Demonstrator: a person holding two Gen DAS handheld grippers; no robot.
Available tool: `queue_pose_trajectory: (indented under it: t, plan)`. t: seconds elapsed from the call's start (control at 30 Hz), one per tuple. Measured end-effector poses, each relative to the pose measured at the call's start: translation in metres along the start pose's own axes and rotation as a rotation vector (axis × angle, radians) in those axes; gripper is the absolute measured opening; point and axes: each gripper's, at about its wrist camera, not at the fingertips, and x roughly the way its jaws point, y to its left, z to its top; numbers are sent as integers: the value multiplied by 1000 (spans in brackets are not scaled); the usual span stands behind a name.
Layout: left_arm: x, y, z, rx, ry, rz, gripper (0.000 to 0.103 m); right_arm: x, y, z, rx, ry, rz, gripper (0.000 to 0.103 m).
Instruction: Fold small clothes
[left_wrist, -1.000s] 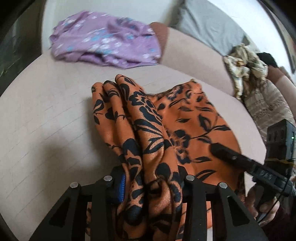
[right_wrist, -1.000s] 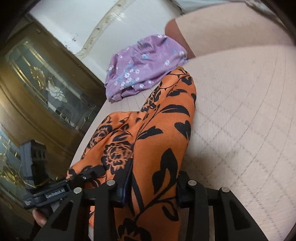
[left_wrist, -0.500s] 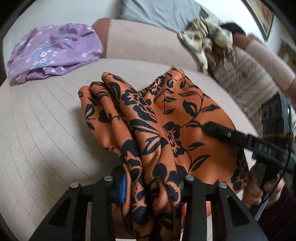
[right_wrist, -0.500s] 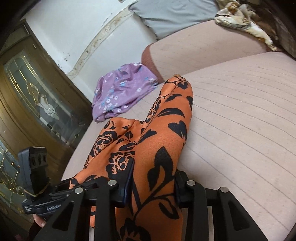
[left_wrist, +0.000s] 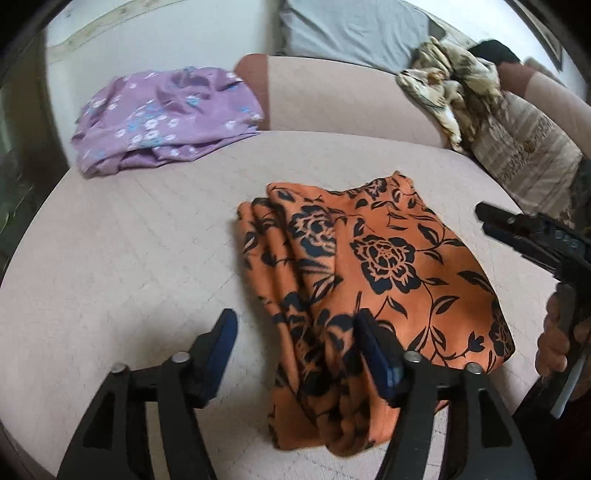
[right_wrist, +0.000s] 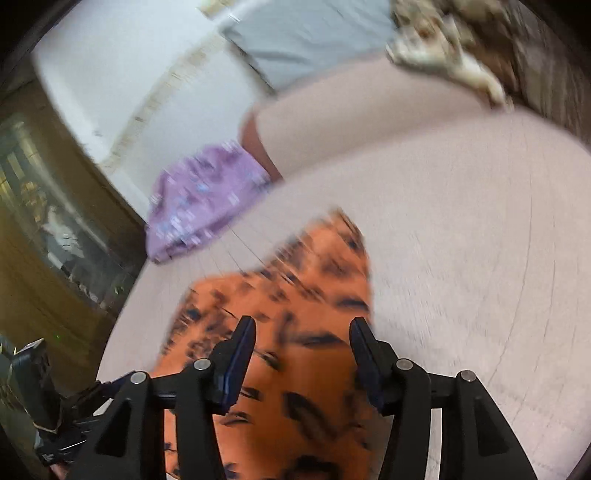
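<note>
An orange garment with black flowers (left_wrist: 373, 273) lies folded on the beige cushion (left_wrist: 129, 258). My left gripper (left_wrist: 295, 332) is open just above its near left edge, with nothing between the fingers. In the right wrist view, which is blurred, the same garment (right_wrist: 295, 295) lies under my right gripper (right_wrist: 301, 332), which is open and holds nothing. The right gripper also shows at the right edge of the left wrist view (left_wrist: 532, 236), apart from the cloth.
A folded purple flowered garment (left_wrist: 166, 118) lies at the back left of the cushion, near the wall. A grey pillow (left_wrist: 351, 29), a crumpled patterned cloth (left_wrist: 447, 85) and a striped cushion (left_wrist: 524, 147) lie at the back right. A dark glass cabinet (right_wrist: 44, 221) stands to the left.
Both grippers have opened and let go of the orange garment. It now lies flat and folded on the cushion. Both grippers have pulled back from it.
</note>
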Motion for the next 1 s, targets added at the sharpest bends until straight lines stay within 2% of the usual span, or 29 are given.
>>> queue_pose_trajectory:
  t: [0.03,0.1,0.2,0.3,0.33,0.4,0.47,0.53,0.63,0.77,1.0]
  plan:
    - [6,-1,-4,9,32,11,70,-4,7,-1,-22,-16,20,57]
    - [25,-5,-14,47,102,62,71,4,21,-8,-63,31,58,53]
    - [28,-9,-15,31,99,81,72,51,23,-33,-75,237,-39,52]
    - [11,-15,-12,49,81,132,71,46,35,-33,-126,205,-84,49]
    - [3,-16,-11,53,66,151,72,41,38,-29,-122,206,-82,49]
    - [-12,-18,-11,53,45,177,76,22,43,-24,-115,153,-67,49]
    - [-36,-19,-6,45,-1,211,77,2,44,-23,-106,95,-96,49]
    - [-58,-20,-1,38,-52,241,83,-22,48,-23,-118,39,-112,50]
    - [-97,-23,7,28,-149,299,90,-62,67,-27,-207,-53,-163,56]
    - [-133,-27,18,18,-240,333,94,-101,84,-25,-250,-123,-175,61]
    - [-176,-39,28,-4,-325,349,99,-149,120,-22,-336,-208,-202,66]
